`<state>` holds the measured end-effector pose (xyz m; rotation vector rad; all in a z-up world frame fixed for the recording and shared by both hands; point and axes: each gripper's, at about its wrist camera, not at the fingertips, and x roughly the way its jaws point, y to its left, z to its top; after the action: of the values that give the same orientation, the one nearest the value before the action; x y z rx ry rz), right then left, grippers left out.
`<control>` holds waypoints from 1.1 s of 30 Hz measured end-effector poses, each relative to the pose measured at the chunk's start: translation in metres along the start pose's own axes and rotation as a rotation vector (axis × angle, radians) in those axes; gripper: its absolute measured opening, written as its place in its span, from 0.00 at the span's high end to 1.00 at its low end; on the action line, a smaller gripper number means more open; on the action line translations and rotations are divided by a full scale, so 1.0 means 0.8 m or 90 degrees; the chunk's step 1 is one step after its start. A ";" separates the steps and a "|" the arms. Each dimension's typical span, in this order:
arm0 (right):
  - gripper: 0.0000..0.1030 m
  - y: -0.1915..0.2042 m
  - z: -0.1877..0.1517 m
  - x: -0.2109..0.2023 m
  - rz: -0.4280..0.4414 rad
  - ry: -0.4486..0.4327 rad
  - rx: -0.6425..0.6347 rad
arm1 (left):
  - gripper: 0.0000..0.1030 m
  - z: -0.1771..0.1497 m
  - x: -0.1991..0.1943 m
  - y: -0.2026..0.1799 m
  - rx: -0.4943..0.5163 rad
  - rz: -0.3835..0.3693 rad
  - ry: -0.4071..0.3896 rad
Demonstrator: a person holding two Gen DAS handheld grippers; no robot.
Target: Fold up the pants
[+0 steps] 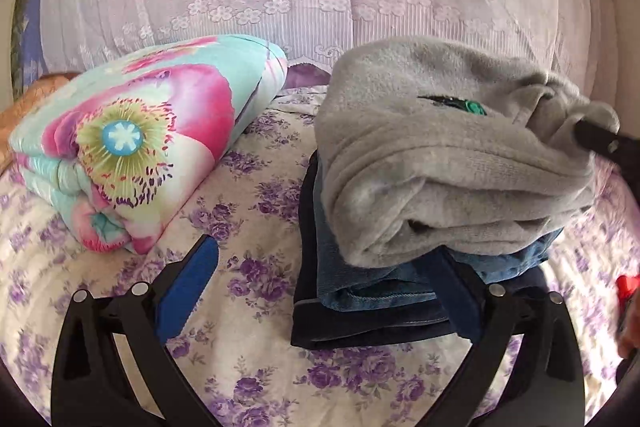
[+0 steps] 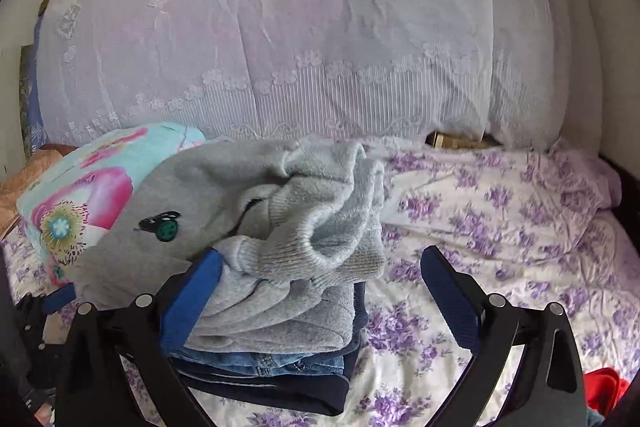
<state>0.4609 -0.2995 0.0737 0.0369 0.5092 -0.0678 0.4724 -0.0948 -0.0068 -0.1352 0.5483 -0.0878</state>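
On the floral bedsheet (image 1: pixel 248 259), the grey fleece pants (image 1: pixel 420 155) lay folded in thick layers, cuffs bunched, atop blue jeans (image 1: pixel 360 287) and a dark navy garment (image 1: pixel 360 327). Left of that stack sat a flowered quilt (image 1: pixel 132 143). Left gripper (image 1: pixel 332 259) stood apart, empty; right gripper (image 2: pixel 320 267) apart, straddling the cuffs.

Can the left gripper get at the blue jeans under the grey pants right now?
Probably yes: the left gripper is open, and the jeans' folded edge shows between its fingers, though the grey pants overhang it.
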 end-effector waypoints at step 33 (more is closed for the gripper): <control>0.03 -0.034 -0.198 -0.185 0.084 -0.118 0.141 | 0.04 -0.098 -0.123 0.018 -0.025 0.056 0.011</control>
<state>0.2529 -0.3101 0.0076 0.2785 0.3106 0.0022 0.3478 -0.0769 -0.0249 -0.1478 0.5724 0.0076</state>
